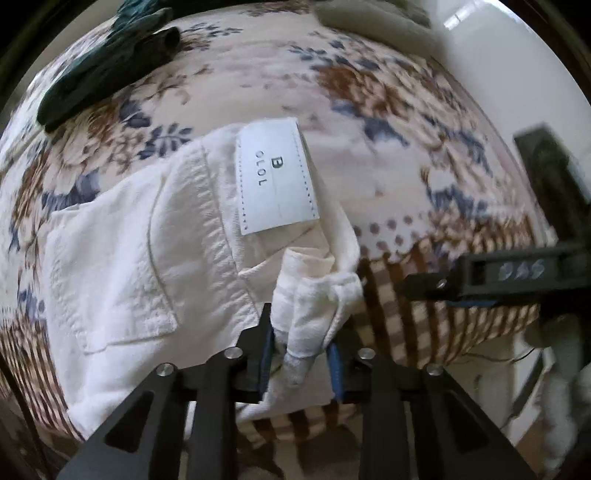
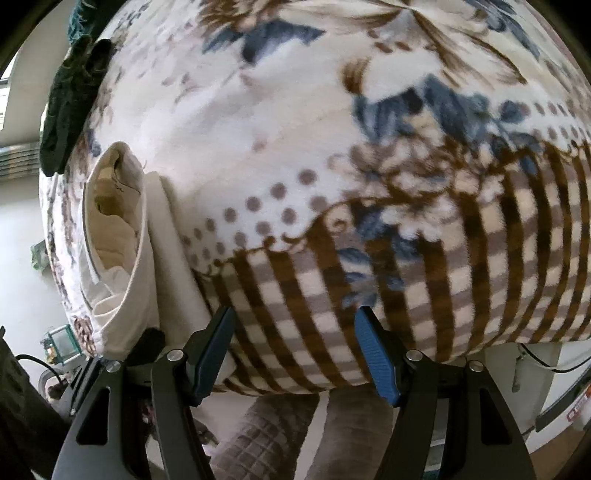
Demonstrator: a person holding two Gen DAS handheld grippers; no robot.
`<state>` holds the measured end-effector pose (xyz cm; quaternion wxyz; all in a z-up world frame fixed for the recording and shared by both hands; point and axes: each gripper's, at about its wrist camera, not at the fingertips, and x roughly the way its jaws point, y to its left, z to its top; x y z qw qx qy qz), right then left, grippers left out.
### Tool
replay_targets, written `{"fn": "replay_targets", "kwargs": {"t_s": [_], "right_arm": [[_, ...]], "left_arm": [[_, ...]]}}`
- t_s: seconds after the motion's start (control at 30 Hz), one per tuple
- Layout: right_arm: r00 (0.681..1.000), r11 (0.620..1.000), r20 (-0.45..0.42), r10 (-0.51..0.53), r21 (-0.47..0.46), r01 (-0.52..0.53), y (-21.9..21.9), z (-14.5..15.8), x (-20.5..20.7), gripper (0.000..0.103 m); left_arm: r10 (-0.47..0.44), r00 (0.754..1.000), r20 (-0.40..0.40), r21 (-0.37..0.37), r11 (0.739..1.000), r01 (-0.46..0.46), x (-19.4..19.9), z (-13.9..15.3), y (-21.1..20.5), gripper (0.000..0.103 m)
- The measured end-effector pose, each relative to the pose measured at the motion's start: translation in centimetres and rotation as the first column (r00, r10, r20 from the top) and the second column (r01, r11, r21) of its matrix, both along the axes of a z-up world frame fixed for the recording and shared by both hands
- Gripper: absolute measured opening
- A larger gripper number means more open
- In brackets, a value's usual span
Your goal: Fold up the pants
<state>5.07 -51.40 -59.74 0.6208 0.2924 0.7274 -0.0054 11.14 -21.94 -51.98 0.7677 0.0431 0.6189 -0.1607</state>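
Note:
White pants (image 1: pixel 140 251) lie on a floral blanket (image 1: pixel 369 155), waistband toward me, with a white label and a back pocket showing. My left gripper (image 1: pixel 301 350) is shut on a bunched fold of the waistband near the bed's front edge. In the right wrist view the pants (image 2: pixel 125 251) show at the left, waist opening visible. My right gripper (image 2: pixel 295 350) is open and empty, just above the blanket's checked border, to the right of the pants. It also shows in the left wrist view (image 1: pixel 436 286) at the right.
A dark green garment (image 1: pixel 107 70) lies at the far left of the bed, also in the right wrist view (image 2: pixel 70 99). A beige cloth (image 1: pixel 373 22) lies at the far edge. The blanket (image 2: pixel 369 184) hangs over the bed's front edge. The person's legs (image 2: pixel 295 435) stand below.

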Motion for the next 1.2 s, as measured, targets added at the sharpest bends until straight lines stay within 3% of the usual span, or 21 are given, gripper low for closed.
{"fn": "replay_targets", "kwargs": {"t_s": [0.07,0.1,0.17,0.23,0.37,0.47,0.57,0.63,0.73,0.77,0.8,0.87,0.93,1.03,1.13,1.2], "right_arm": [[1.0,0.999,0.022,-0.01,0.035,0.009,0.2,0.4,0.3,0.08],[0.999,0.998,0.035,-0.02,0.057,0.018,0.4,0.8,0.6,0.08],[0.998,0.997,0.058,-0.036,0.076,0.031,0.7,1.7,1.3,0.08],[0.994,0.992,0.091,-0.061,0.116,0.05,1.1,2.5,2.3,0.081],[0.991,0.979,0.112,-0.077,0.195,0.054,3.3,2.3,4.7,0.084],[0.996,0.985,0.087,-0.004,0.173,-0.011,6.2,0.6,6.7,0.084],[0.995,0.986,0.042,0.088,0.138,-0.093,9.4,-1.4,7.7,0.084],[0.987,0.985,0.043,0.153,0.079,-0.156,11.5,-1.9,8.2,0.084],[0.968,0.977,0.136,0.211,-0.006,-0.212,13.8,-0.5,8.3,0.065],[0.958,0.97,0.156,0.242,-0.065,-0.234,14.7,0.2,8.2,0.053],[0.944,0.957,0.172,0.281,-0.125,-0.262,15.8,0.9,7.9,0.031],[0.925,0.933,0.189,0.329,-0.212,-0.289,17.2,2.6,7.2,0.022],[0.924,0.93,0.197,0.327,-0.239,-0.278,17.2,4.1,6.7,0.018],[0.95,0.95,0.187,0.249,-0.237,-0.202,14.9,6.0,5.6,0.016],[0.975,0.962,0.126,0.186,-0.227,-0.154,12.3,5.5,3.7,0.016],[0.982,0.978,0.072,0.172,-0.133,-0.162,11.3,3.7,3.0,0.018]], "left_arm": [[0.024,1.0,-0.002,-0.023,0.999,-0.024,0.0,1.7,0.5,0.074],[0.025,1.0,0.014,-0.023,0.999,-0.025,0.0,2.5,0.7,0.102],[0.024,0.996,0.083,-0.026,0.999,-0.021,-0.4,4.5,1.6,0.103],[0.058,0.994,0.095,-0.021,0.998,-0.056,-0.1,5.5,3.1,0.103],[0.215,0.972,0.097,0.024,0.976,-0.218,1.2,6.3,9.1,0.103],[0.327,0.939,0.107,0.147,0.929,-0.34,2.5,4.9,14.2,0.103],[0.412,0.908,0.077,0.212,0.883,-0.419,3.5,3.0,18.6,0.103],[0.415,0.905,0.091,0.3,0.855,-0.423,4.0,2.0,20.2,0.103],[0.398,0.911,0.112,0.356,0.839,-0.41,4.0,1.3,21.1,0.103],[0.385,0.916,0.115,0.377,0.836,-0.399,4.1,1.1,21.0,0.103],[0.379,0.918,0.113,0.383,0.836,-0.392,4.1,1.0,21.1,0.103],[0.386,0.917,0.101,0.378,0.838,-0.394,4.0,0.6,21.4,0.103],[0.397,0.914,0.088,0.36,0.842,-0.401,4.1,0.5,21.5,0.103],[0.412,0.908,0.074,0.332,0.849,-0.412,4.0,0.9,21.8,0.103],[0.436,0.898,0.054,0.295,0.852,-0.432,4.1,1.0,22.5,0.103],[0.453,0.891,0.042,0.271,0.853,-0.446,4.5,0.9,23.0,0.103]]}}
